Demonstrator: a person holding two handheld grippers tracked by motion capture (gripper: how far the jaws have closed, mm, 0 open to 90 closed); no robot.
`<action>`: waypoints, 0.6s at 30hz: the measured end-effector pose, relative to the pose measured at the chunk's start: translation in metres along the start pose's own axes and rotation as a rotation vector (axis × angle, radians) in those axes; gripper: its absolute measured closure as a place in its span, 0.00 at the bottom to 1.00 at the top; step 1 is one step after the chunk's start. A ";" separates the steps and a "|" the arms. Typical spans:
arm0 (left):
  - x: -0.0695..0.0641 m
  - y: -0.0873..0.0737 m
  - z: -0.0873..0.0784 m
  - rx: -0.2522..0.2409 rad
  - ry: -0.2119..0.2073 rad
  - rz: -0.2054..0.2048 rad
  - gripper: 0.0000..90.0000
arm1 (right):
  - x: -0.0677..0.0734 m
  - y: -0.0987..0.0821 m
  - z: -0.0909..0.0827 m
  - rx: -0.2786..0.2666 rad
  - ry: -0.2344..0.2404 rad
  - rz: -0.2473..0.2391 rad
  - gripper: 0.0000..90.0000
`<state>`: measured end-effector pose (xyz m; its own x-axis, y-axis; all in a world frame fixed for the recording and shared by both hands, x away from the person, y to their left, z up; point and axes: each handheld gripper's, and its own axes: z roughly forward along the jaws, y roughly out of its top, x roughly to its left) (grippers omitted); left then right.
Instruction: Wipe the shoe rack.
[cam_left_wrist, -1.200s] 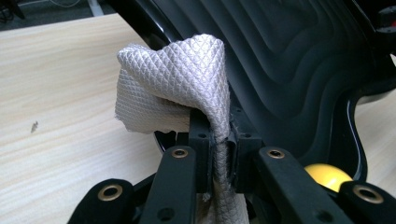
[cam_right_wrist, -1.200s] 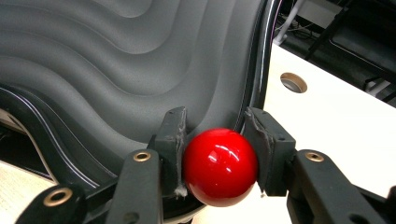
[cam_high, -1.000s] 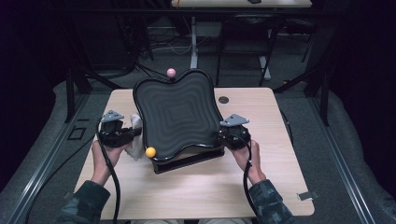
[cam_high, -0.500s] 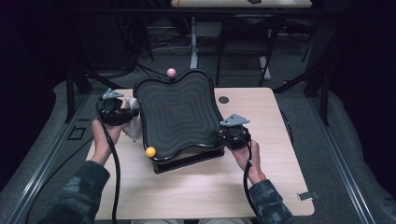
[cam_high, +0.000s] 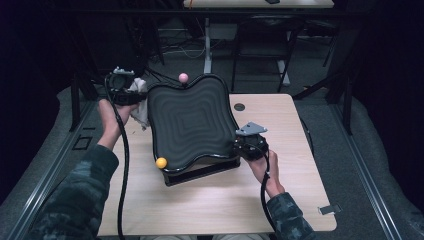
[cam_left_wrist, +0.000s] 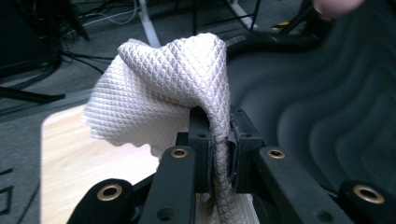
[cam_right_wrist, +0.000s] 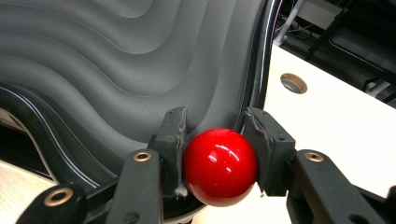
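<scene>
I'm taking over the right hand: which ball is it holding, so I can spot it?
Start at the black wavy tray on the wooden table. At its right corner the right gripper clamps a glossy red ball. The other balls, yellow and pink, sit on other corners, ungripped.

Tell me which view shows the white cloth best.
The left gripper view: the white cloth is close up, its diamond weave sharp, pinched between the left gripper's jaws beside the black wavy tray. In the high view the cloth is a small pale bunch at the tray's left edge.
</scene>
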<state>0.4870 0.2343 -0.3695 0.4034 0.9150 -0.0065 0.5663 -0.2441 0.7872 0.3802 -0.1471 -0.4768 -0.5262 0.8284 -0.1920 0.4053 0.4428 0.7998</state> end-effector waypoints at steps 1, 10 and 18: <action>0.001 0.002 0.001 0.003 0.002 -0.005 0.91 | 0.000 0.000 0.000 -0.001 0.001 -0.001 0.66; 0.000 -0.004 0.002 0.011 -0.013 -0.008 0.91 | 0.000 0.000 0.000 0.000 0.004 0.000 0.66; -0.011 -0.019 -0.003 0.019 -0.007 0.006 0.91 | 0.000 0.000 0.000 0.000 0.006 0.000 0.66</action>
<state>0.4698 0.2296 -0.3826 0.4120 0.9112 -0.0063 0.5771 -0.2555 0.7757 0.3798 -0.1470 -0.4768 -0.5309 0.8262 -0.1886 0.4054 0.4431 0.7996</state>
